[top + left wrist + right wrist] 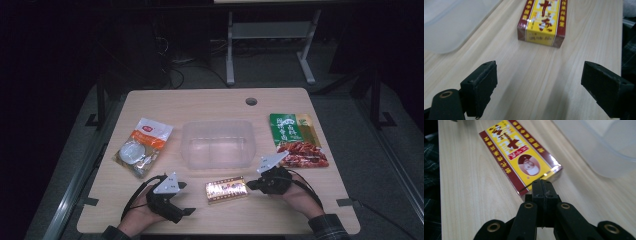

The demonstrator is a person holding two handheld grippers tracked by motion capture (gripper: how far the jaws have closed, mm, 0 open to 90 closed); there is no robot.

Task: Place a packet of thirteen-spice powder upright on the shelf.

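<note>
Wooden table (280, 210) in a dark room. Lower centre: the yellow box (227, 189) lies flat, not yet lifted. The left gripper (186, 198) has its jaws spread and empty; the right gripper (252, 184), jaws pressed together, tips at the box's end. Beyond, the clear tub (217, 145) is empty; packing seemingly not started.

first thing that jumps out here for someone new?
The yellow-and-red box lies flat near the table's front edge, between the two grippers. The right gripper has its jaws shut, tips at the box's near end; the left gripper has jaws wide open, short of the box. Behind it stands an empty clear plastic bin, flanked by two snack packets.
</note>
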